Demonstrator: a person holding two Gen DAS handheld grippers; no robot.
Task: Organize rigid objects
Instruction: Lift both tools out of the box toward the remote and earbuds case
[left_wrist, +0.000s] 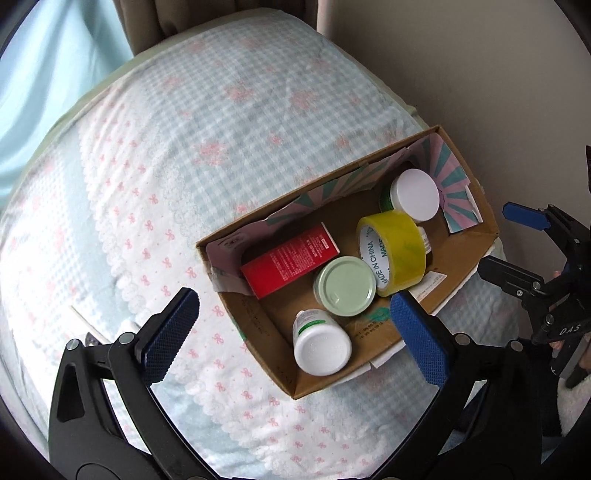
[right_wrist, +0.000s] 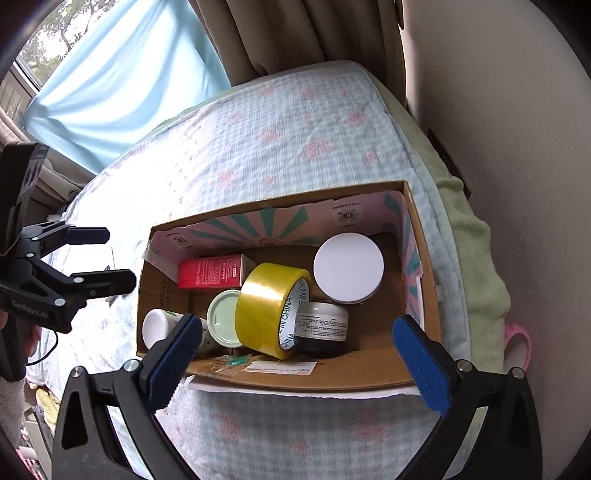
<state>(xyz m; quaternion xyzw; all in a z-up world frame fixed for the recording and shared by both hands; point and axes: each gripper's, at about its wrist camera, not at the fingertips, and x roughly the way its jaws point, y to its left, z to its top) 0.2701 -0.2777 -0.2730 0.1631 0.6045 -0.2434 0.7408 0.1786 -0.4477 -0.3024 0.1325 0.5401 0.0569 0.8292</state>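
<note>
An open cardboard box (left_wrist: 465, 258) (right_wrist: 424, 236) sits on the bed. It holds a red carton (left_wrist: 290, 262) (right_wrist: 212, 276), a yellow tape roll (left_wrist: 397, 254) (right_wrist: 267, 306), a pale green lidded jar (left_wrist: 345, 286) (right_wrist: 223, 317), a white bottle (left_wrist: 319, 343) (right_wrist: 159, 326), a white-lidded jar (left_wrist: 413, 195) (right_wrist: 349, 267) and a dark jar (right_wrist: 321, 328). My left gripper (left_wrist: 295, 332) (right_wrist: 107, 258) is open and empty above the box's near left end. My right gripper (right_wrist: 295, 358) (left_wrist: 513, 243) is open and empty above the box's near side.
The bed is covered with a blue checked blanket with pink bows (left_wrist: 166, 166) (right_wrist: 258, 133). A beige wall (left_wrist: 480, 74) is close on the right. Curtains (right_wrist: 277, 33) hang behind. A pink roll (right_wrist: 519, 345) lies beside the bed. A thin white stick (left_wrist: 88, 325) lies on the blanket.
</note>
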